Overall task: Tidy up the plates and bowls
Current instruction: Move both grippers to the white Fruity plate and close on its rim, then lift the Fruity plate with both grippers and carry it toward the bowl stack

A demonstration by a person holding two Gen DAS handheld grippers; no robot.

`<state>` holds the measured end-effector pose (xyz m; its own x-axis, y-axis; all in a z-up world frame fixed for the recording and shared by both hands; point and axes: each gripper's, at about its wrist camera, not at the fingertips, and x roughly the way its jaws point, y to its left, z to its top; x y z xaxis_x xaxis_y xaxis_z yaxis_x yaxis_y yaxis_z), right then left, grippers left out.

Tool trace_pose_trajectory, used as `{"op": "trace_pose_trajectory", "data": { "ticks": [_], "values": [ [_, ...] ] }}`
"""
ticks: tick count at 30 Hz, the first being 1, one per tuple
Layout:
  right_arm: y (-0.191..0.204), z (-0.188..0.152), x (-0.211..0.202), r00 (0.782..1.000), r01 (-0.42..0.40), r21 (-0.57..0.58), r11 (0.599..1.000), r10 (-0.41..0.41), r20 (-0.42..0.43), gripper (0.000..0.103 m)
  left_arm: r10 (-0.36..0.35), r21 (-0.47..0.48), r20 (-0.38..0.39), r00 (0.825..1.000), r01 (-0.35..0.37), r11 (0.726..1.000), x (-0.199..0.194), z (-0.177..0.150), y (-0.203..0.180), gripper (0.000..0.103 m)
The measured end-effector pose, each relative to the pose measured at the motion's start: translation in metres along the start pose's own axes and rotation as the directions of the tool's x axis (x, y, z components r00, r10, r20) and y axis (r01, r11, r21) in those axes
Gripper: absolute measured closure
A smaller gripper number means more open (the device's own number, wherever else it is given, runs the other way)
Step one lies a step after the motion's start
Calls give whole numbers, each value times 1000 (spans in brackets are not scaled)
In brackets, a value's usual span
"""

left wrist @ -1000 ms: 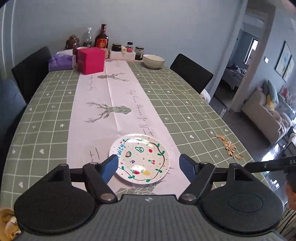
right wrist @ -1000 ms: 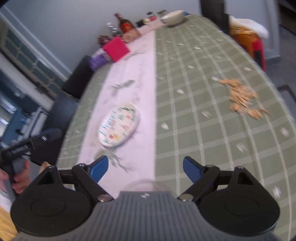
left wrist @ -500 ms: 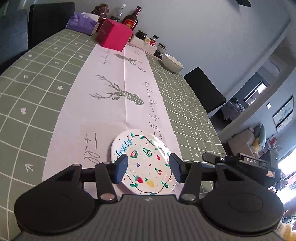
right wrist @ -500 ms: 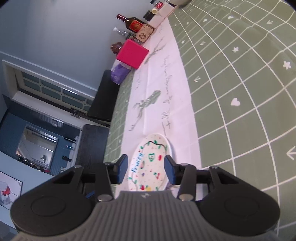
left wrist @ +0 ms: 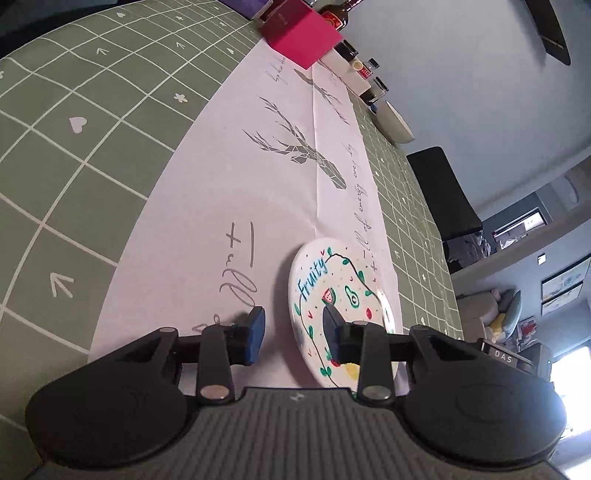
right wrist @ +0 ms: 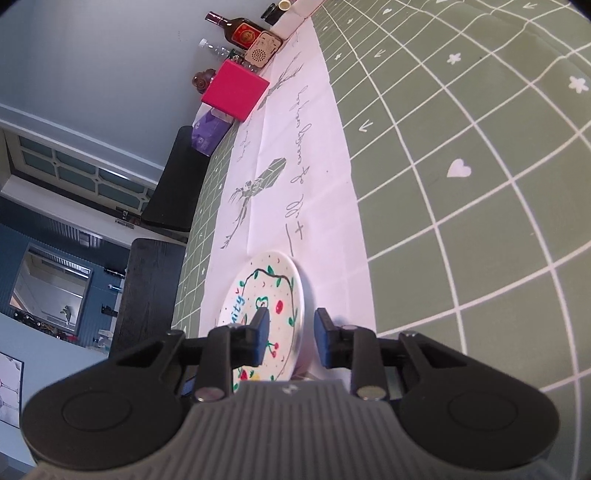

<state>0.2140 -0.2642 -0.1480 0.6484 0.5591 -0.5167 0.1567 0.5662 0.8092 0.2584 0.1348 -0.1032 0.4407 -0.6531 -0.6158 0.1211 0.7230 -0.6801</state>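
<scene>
A white plate (left wrist: 343, 295) painted with fruit and the word "Fruity" lies on the white table runner (left wrist: 266, 177). My left gripper (left wrist: 293, 334) straddles the plate's left rim, one finger over the plate's face and the other on the runner beside it. Its jaws are closing, and a gap still shows at the rim. My right gripper (right wrist: 291, 339) straddles the opposite rim of the plate (right wrist: 266, 295) in the same way, jaws closing, pads not pressing. A plain white bowl (left wrist: 393, 123) stands far down the table.
A pink box (left wrist: 303, 37), bottles (right wrist: 243, 31), jars and a purple tissue pack (right wrist: 208, 131) crowd the far end of the green checked tablecloth (left wrist: 92, 122). Black chairs (left wrist: 443, 192) stand along both sides. The right gripper's body (left wrist: 506, 356) shows at the left wrist view's right edge.
Both grippers came down to the plate from either side and rolled. Their jaws narrowed from wide open, and each pair now straddles a rim. The plate has not moved.
</scene>
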Motion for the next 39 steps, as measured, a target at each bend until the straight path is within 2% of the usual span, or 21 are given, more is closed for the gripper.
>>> {"op": "trace_pose_trajectory", "data": {
  "ticks": [3, 6, 9, 14, 15, 16, 19, 21, 26, 30, 33, 39],
  "values": [
    [-5, -1, 7, 1000, -15, 29, 999, 15, 0, 78, -50, -37, 3, 999, 50, 998, 7, 1, 6, 64],
    [-7, -1, 11, 999, -33, 42, 999, 34, -8, 80, -128, -116, -19, 992, 125, 985, 20, 3, 13, 64],
    [-7, -2, 9, 999, -37, 20, 999, 37, -9, 81, -138, -135, 8, 990, 138, 981, 25, 3, 16, 65],
    [-12, -1, 9, 999, -33, 21, 999, 33, 0, 89, -128, -138, 3, 992, 127, 982, 26, 5, 17, 76],
    [-11, -2, 8, 1000, -31, 16, 999, 31, 2, 89, -111, -134, 0, 994, 110, 985, 26, 5, 18, 87],
    [-10, -2, 8, 1000, -25, 11, 1000, 25, 6, 90, -90, -121, -5, 996, 89, 989, 26, 5, 17, 93],
    [-5, -5, 7, 1000, 9, -28, 1000, -9, 17, 97, -110, -129, -16, 994, 108, 986, 26, 6, 21, 97],
    [-2, -5, 8, 1000, 26, -56, 998, -25, 19, 99, -103, -127, -18, 995, 100, 987, 26, 7, 18, 97],
    [4, -8, 6, 998, 61, -83, 995, -58, 40, 99, -31, 4, -11, 999, 31, 1000, 24, 3, -2, 96],
    [5, -5, 3, 998, 38, -63, 997, -35, 51, 100, -55, -43, -21, 998, 54, 998, 24, 3, 3, 95],
    [12, -4, -1, 998, 36, -74, 997, -32, 57, 101, -42, -24, -16, 999, 41, 999, 22, 3, 0, 95],
    [17, -1, -10, 997, 20, -52, 998, -16, 72, 101, -70, -33, -9, 997, 70, 997, 17, 5, -8, 95]
  ]
}}
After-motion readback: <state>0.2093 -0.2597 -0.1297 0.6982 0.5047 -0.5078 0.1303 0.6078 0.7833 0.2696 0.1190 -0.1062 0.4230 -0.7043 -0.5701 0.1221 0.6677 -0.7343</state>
